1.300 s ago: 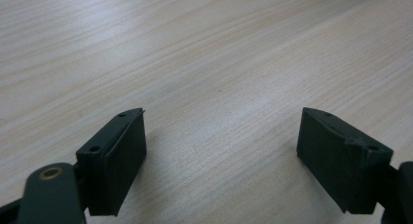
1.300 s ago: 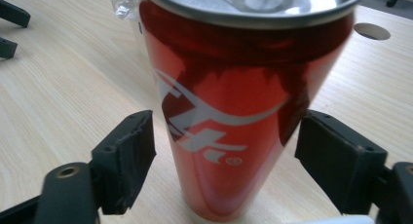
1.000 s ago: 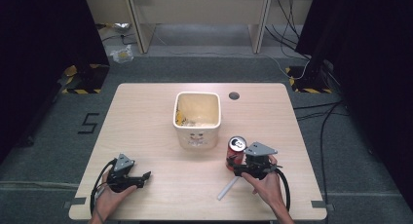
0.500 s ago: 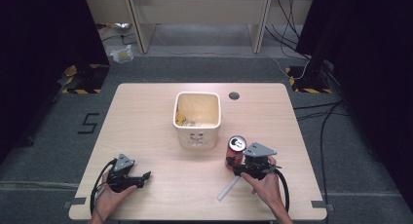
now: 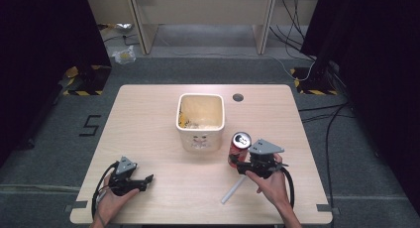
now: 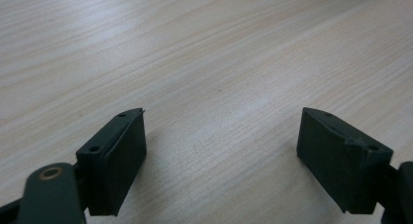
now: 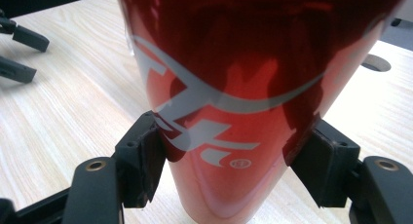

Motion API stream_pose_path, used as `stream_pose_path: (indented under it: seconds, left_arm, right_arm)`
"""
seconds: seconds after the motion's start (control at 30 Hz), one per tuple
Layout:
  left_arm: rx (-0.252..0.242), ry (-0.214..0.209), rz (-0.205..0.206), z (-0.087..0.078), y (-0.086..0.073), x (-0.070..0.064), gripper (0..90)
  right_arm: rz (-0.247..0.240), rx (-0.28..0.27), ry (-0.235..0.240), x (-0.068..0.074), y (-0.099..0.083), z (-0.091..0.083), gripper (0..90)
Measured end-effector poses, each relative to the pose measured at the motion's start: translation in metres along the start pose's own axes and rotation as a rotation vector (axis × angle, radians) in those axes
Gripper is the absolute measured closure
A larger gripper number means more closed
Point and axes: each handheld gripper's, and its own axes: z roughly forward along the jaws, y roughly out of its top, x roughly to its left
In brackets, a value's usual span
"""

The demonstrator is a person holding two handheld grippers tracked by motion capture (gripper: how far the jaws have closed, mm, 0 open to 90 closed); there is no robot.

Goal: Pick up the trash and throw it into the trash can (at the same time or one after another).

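Upright, the red can point(image 5: 240, 147) sits clenched in right gripper point(image 5: 236, 164); left gripper point(image 5: 148, 181) rests released.

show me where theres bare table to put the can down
Free: the wide stretch between the left gripper and the white straw, and both flanks of the white bin. Crowded: around the red can held by the right gripper.

Even overhead light, dark surroundings

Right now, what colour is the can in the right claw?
Red with white script lettering, clearest in the right gripper view: the can.
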Motion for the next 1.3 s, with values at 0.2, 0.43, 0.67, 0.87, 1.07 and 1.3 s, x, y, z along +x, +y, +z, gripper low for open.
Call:
stream_pose_path:
  seconds: [0.2, 0.43, 0.67, 0.87, 1.07, 1.3]
  left_arm:
    - [0.0, 0.0, 0.0, 0.0, 0.0, 0.0, 17.4]
    - [0.001, -0.001, 0.001, 0.0, 0.0, 0.0, 17.4]
    - [0.001, -0.001, 0.001, 0.0, 0.0, 0.0, 17.5]
    - [0.001, 0.0, 0.001, 0.0, 0.0, 0.0, 17.5]
    - [0.001, 0.0, 0.001, 0.0, 0.0, 0.0, 17.5]
    - [0.001, -0.001, 0.001, 0.0, 0.0, 0.0, 17.5]
  right_arm:
    - [0.003, -0.007, 0.003, -0.004, 0.012, -0.005, 33.5]
    - [0.003, -0.04, 0.004, -0.01, 0.033, -0.015, 33.5]
    - [0.001, -0.047, 0.01, -0.011, 0.047, -0.018, 33.5]
    - [-0.012, -0.044, 0.016, -0.012, 0.062, -0.021, 33.5]
    - [-0.02, -0.062, 0.016, -0.015, 0.082, -0.029, 33.5]
    - [-0.031, -0.065, 0.027, -0.018, 0.107, -0.028, 33.6]
